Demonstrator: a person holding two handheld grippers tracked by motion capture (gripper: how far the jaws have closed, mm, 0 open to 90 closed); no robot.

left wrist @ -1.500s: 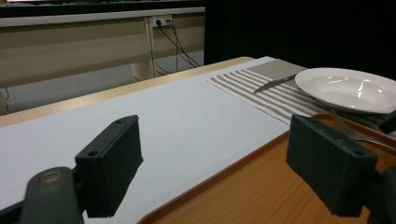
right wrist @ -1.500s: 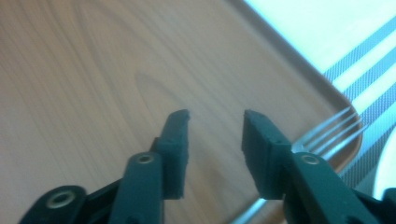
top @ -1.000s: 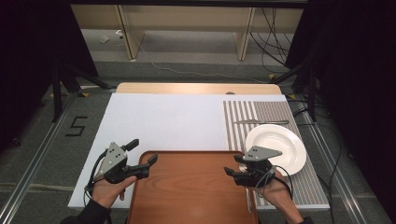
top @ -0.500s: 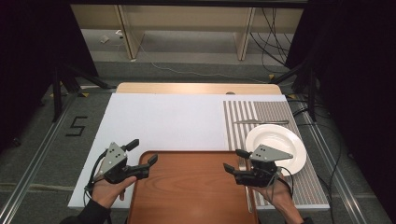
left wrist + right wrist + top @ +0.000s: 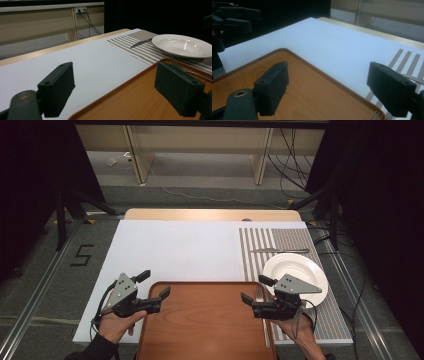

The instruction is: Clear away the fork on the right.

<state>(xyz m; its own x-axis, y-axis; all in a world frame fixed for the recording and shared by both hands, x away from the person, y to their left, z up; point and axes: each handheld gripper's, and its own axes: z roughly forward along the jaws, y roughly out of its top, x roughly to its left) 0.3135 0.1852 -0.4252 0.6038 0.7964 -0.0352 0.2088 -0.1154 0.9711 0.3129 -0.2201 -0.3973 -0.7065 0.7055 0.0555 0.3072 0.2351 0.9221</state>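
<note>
On the near edge of the table we see the brown tray [image 5: 202,320] lying flat, long side left to right, between our left gripper [image 5: 155,290] and right gripper [image 5: 254,290], both wide open and holding nothing, the right one having just opened.

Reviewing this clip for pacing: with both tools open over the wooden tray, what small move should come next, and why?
Probably move the right tool toward the white plate just beyond it. Its jaws have just been opening with nothing between them, the left tool hangs open too, and the tray between them is bare, while plate and knife wait on the striped mat.
</note>
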